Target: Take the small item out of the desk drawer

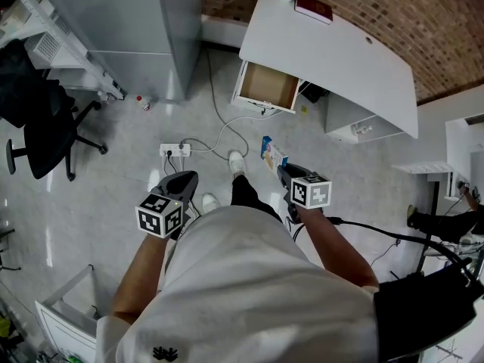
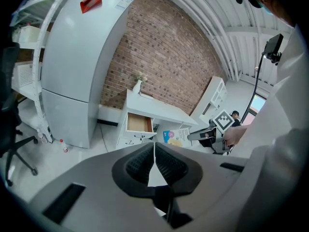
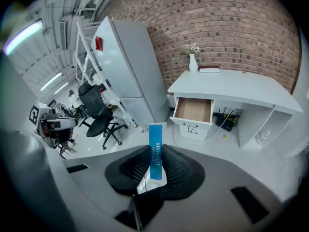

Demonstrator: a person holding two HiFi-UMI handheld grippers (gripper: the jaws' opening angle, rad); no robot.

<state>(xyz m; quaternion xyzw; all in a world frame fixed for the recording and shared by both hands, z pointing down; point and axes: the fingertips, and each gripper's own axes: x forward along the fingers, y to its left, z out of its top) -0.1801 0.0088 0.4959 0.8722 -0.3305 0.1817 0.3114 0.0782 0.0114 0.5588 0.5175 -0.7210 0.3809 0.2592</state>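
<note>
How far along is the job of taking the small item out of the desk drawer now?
Done: the white drawer with a brown wooden floor stands open and looks empty. In hand: the right gripper clamps a small blue-edged cardboard box, well away from the drawer. The left gripper is shut and empty. Left: probably only setting the box down.

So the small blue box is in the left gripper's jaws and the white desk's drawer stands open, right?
No: the small blue-and-white cardboard box is held by the right gripper, as the right gripper view shows; the left gripper is shut and empty. The drawer of the white desk does stand open.
</note>
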